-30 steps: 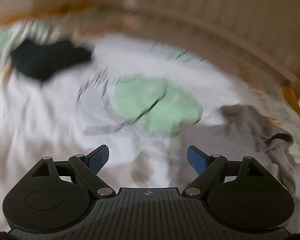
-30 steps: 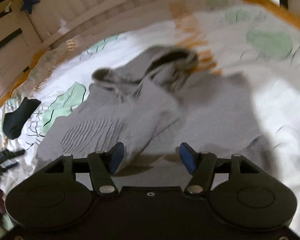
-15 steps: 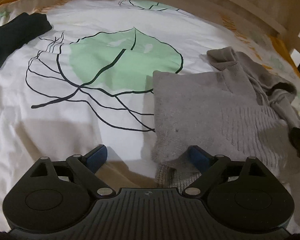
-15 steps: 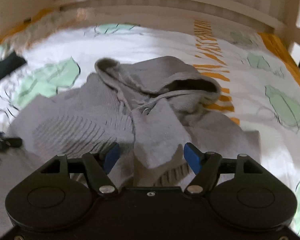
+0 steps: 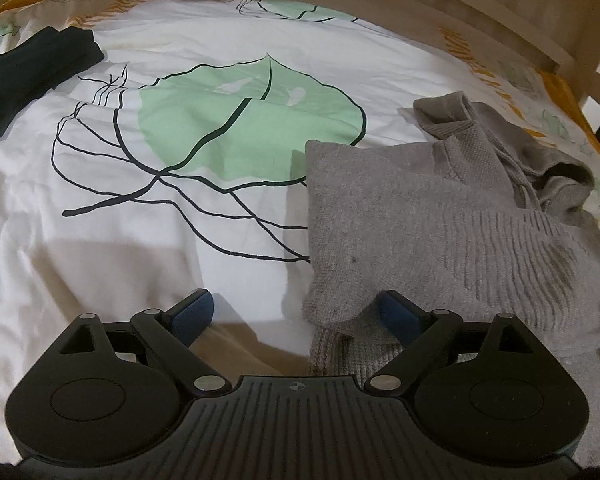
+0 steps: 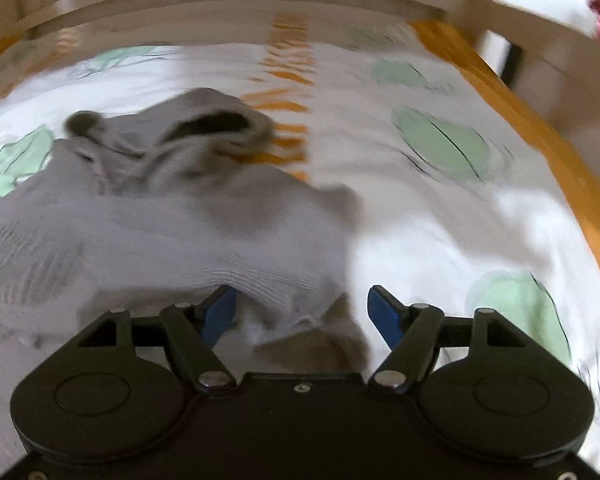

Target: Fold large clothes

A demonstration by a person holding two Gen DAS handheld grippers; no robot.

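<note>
One grey knitted hoodie (image 5: 440, 216) lay crumpled on the bed (image 5: 100, 272), near its right edge in the left wrist view. Its fabric looked soft and thick, with a band of ribbed lines across the body and a ribbed cuff or hem at the near corner. The hood (image 6: 216, 120) stood open like a dark pocket toward the wooden headboard (image 5: 480, 4), and a cord hung from it.

The bed cover was smooth white cloth printed with large green leaves, thin black stems and orange stripes. One dark folded garment (image 5: 28, 68) lay at the far left corner of the bed, well apart from the hoodie.

The left tool (image 5: 296, 312) was spread wide, and its jaws had just been opening. The near left corner of the hoodie lay between its two blue pads and partly covered the right one, but the pads did not press it.

The right tool (image 6: 302, 312) was also apart, its jaws having just opened further; the right wrist view was blurred. A fold of the hoodie's near right edge sat between the pads, not squeezed.
</note>
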